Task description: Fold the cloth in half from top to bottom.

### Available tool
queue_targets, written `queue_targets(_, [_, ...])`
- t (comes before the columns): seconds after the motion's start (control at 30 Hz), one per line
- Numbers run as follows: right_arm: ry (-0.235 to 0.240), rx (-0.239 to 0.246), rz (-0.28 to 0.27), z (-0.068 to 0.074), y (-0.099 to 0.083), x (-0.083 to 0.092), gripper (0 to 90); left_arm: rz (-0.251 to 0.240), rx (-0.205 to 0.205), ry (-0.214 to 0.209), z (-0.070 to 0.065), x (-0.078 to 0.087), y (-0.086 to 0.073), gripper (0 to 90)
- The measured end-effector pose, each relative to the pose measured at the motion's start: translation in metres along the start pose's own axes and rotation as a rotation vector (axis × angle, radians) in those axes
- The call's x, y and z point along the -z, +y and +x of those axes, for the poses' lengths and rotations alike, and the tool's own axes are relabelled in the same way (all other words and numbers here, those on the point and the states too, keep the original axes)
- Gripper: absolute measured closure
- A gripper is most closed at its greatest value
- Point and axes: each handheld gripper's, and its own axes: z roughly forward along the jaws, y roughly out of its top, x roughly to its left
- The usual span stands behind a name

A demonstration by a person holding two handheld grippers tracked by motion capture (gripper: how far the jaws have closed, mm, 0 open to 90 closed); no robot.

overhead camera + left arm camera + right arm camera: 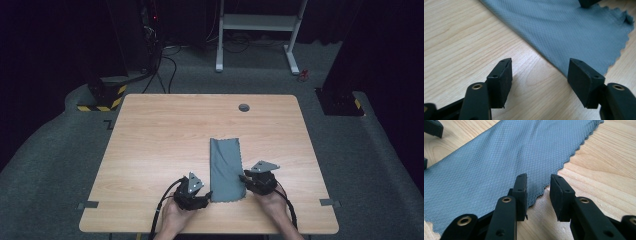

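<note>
High view: grey cloth (226, 170) long axis near-to-far | left gripper (201, 197) fingers apart | right gripper (246, 180) fingers apart

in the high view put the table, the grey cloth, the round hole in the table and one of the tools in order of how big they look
1. Table.
2. Grey cloth.
3. Left tool and right tool, which look about alike.
4. Round hole.
</note>
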Motion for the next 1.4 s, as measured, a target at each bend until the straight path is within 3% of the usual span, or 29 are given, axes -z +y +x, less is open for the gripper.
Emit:
queue_targets(0.1, [0.0,0.001,0.0,0.0,0.0,0.0,67.4,-0.022,0.039,-0.017,0.01,-0.004,0.009,37.5])
queue_targets(0.27, [0.001,0.003,0.0,0.0,0.0,0.0,67.4,-0.043,0.063,0.012,0.031,-0.029,0.043,39.1])
queue_targets(0.37, [0.001,0.002,0.0,0.0,0.0,0.0,67.4,-0.044,0.047,0.046,0.041,-0.056,0.067,39.8])
queue_targets(0.43, [0.0,0.001,0.0,0.0,0.0,0.0,67.4,-0.036,0.056,0.055,0.047,-0.068,0.074,41.3])
queue_targets(0.5, [-0.001,0.001,0.0,0.0,0.0,0.0,67.4,-0.029,0.077,0.09,0.054,-0.082,0.081,43.5])
queue_targets(0.57, [-0.002,0.0,0.0,0.0,0.0,0.0,67.4,0.004,0.072,0.137,0.062,-0.093,0.084,44.2])
queue_targets(0.73, [0.0,0.001,0.0,0.0,0.0,0.0,67.4,0.021,0.086,0.174,0.073,-0.093,0.083,44.0])
queue_targets(0.97, [0.005,0.004,-0.003,-0.001,0.0,0.0,67.5,0.032,0.156,0.176,0.09,-0.089,0.079,43.1])
queue_targets(1.03, [0.004,0.002,-0.002,-0.001,0.0,0.0,67.4,0.022,0.193,0.156,0.095,-0.09,0.077,43.1])
queue_targets(1.23, [0.006,-0.006,-0.016,-0.002,0.003,0.001,67.6,0.016,0.161,0.132,0.094,-0.093,0.082,43.6])
queue_targets(1.33, [0.009,-0.04,-0.058,-0.009,0.013,0.005,67.5,0.015,0.177,0.115,0.097,-0.096,0.086,43.8])
queue_targets(1.4, [0.001,-0.056,-0.03,-0.014,0.021,0.003,69.0,0.02,0.185,0.122,0.099,-0.099,0.086,44.8])
